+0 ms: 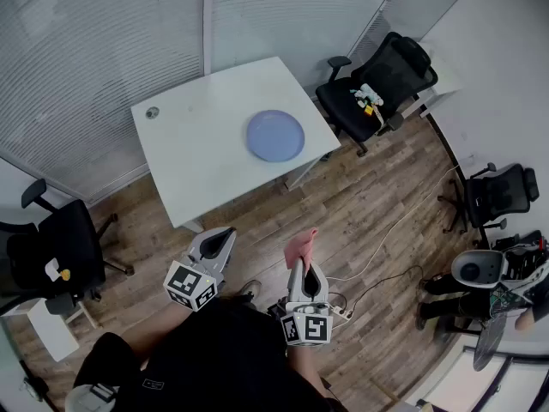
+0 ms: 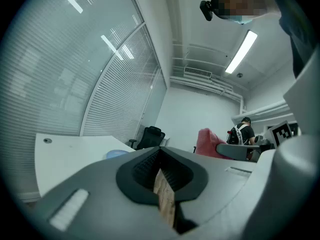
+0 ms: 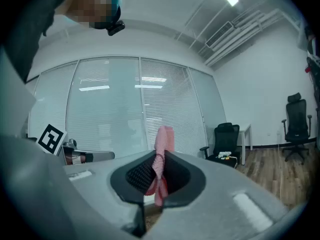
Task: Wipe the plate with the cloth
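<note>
The left gripper (image 2: 161, 176) is held level, its jaws closed on nothing. Beside it, the right gripper (image 3: 159, 176) is clamped on a pink cloth (image 3: 164, 139), which sticks up past the fingertips. Both hang over the wood floor (image 1: 360, 213), short of the table (image 1: 197, 153). The blue plate (image 1: 275, 136) lies flat near the table's right corner, well apart from the cloth. A black chair (image 1: 377, 84) stands beyond.
</note>
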The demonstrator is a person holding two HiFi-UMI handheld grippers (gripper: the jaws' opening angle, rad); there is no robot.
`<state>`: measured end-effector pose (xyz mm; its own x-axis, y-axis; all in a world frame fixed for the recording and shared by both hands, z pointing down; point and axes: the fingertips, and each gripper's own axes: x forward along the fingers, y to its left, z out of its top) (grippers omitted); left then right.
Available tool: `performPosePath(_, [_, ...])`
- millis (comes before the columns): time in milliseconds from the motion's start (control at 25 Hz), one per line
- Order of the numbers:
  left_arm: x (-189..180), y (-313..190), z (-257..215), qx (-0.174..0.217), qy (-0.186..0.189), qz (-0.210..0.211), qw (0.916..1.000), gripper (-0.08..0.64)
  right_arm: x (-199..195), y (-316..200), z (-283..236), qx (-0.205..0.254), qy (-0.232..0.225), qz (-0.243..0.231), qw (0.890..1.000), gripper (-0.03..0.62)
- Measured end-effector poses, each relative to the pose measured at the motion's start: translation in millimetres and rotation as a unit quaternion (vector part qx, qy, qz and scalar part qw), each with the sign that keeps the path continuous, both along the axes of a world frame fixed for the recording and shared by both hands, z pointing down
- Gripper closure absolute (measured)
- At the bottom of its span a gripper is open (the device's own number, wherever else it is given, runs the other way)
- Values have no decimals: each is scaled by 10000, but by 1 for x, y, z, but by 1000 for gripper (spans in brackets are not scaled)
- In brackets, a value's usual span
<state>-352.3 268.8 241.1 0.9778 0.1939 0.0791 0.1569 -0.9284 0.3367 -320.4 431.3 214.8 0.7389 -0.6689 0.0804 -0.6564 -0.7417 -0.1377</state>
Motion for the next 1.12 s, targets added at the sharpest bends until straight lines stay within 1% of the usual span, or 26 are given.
performPosePath(400, [2, 3, 1, 2, -22, 26, 10000, 560, 2, 1, 1, 14, 5, -17, 10000, 569])
performPosePath(640, [6, 11, 3, 2, -63, 13, 10000, 560, 7, 11, -3, 240, -27, 4, 9997, 566])
performPosePath(800, [10, 21, 5, 14, -78, -12, 10000, 560, 8, 19, -1, 129, 30, -101, 9999, 566])
performPosePath(960, [17, 37, 5, 30, -96, -98, 9999, 560, 13, 35, 2, 62, 23, -205, 9998, 566])
performPosePath(1120, [22, 50, 8, 35, -127, -269, 9996, 560, 20, 49, 7, 117, -26, -346, 9993, 566])
